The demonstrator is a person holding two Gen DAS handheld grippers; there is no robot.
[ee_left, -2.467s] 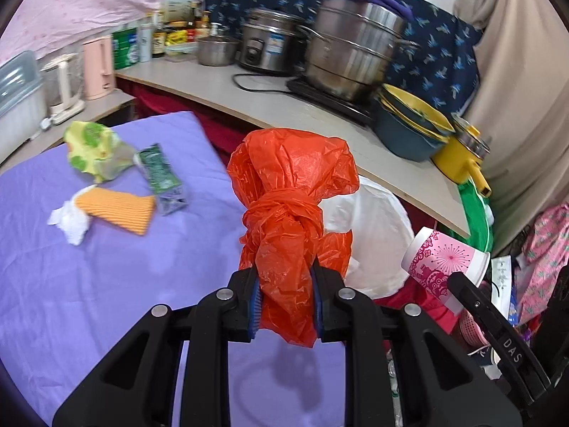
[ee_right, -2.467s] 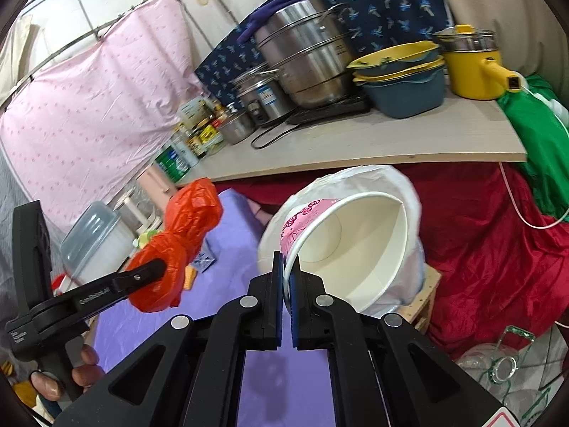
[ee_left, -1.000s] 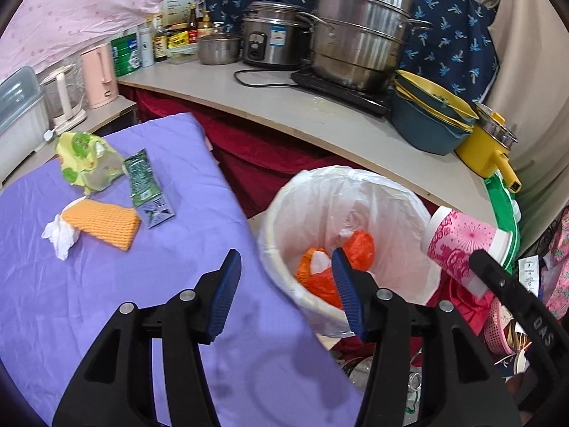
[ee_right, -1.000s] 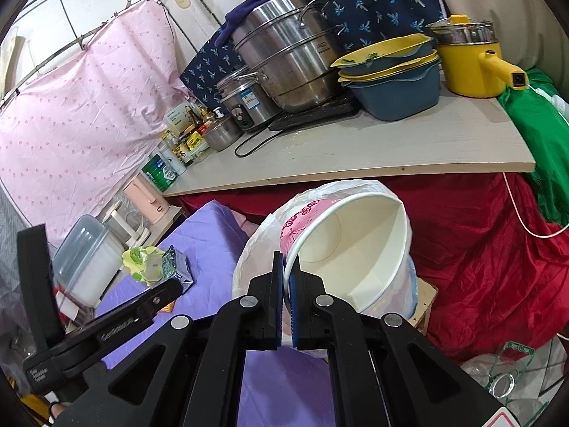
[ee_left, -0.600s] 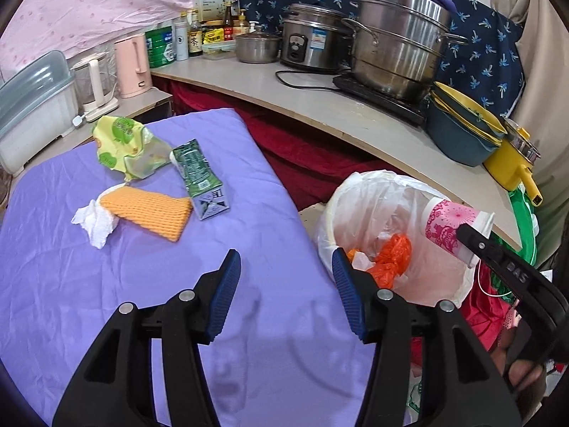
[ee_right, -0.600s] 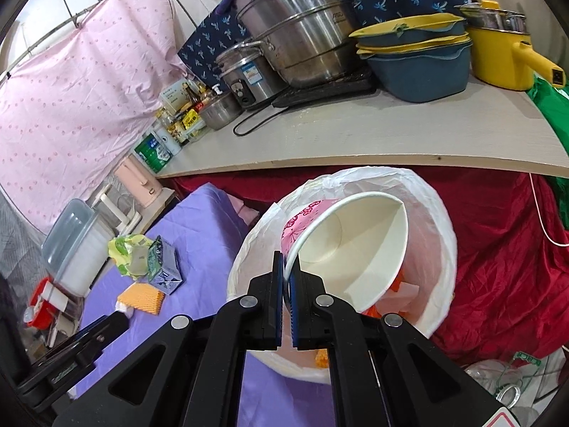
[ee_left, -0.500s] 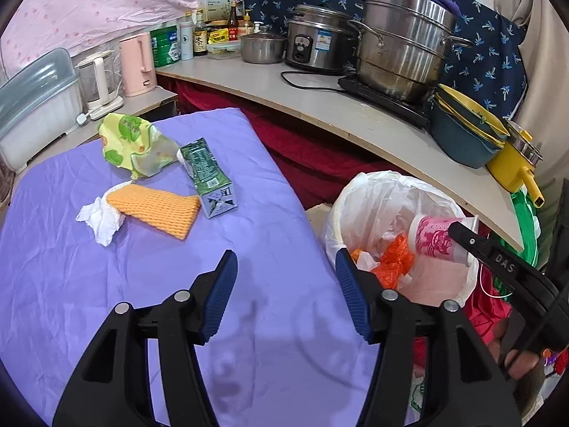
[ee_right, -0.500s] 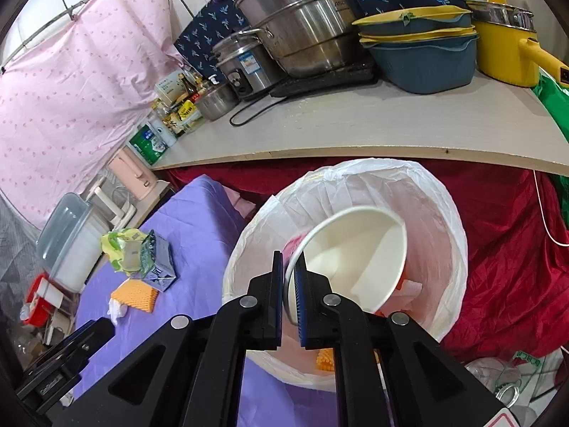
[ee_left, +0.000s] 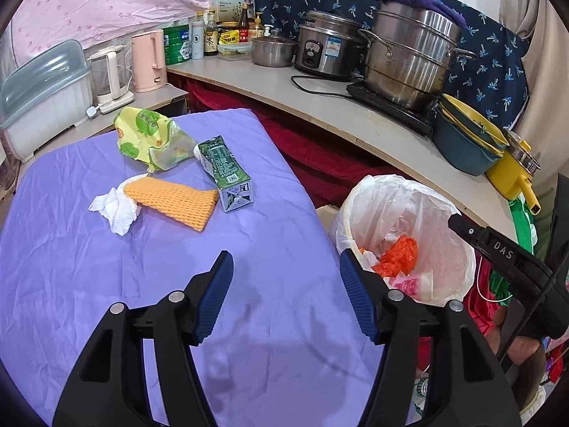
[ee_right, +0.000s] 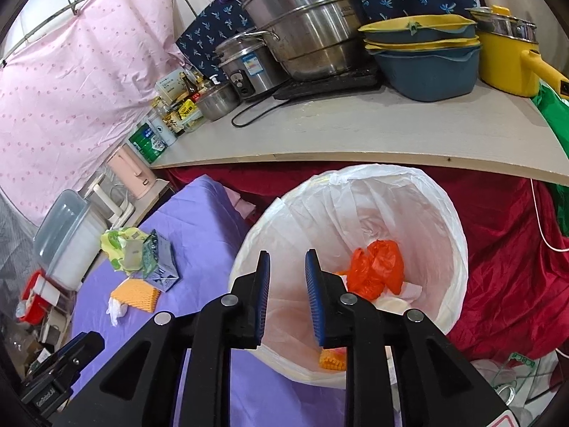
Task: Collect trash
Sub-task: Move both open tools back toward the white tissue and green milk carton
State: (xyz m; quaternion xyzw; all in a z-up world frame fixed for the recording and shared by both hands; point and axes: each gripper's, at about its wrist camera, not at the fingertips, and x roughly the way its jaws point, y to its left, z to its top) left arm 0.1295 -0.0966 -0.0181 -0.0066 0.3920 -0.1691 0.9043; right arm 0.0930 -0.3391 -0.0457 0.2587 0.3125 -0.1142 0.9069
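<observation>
1. Purple table cloth (ee_left: 71,284): carries the remaining trash, namely a yellow-green wrapper (ee_left: 149,137), green carton (ee_left: 225,172), orange foam sleeve (ee_left: 174,199) and white tissue (ee_left: 115,210).
2. White-lined bin (ee_right: 444,220), beside the table edge: holds the orange bag (ee_right: 375,272) and the pink cup (ee_left: 414,283).
3. Left gripper (ee_left: 286,297): over the cloth, jaws apart and opening, nothing between them.
4. Right gripper (ee_right: 287,297): above the bin, jaws opening, empty.

Left wrist view looks down over purple table (ee_left: 89,277); right wrist view into bin (ee_right: 451,235); both share both.
</observation>
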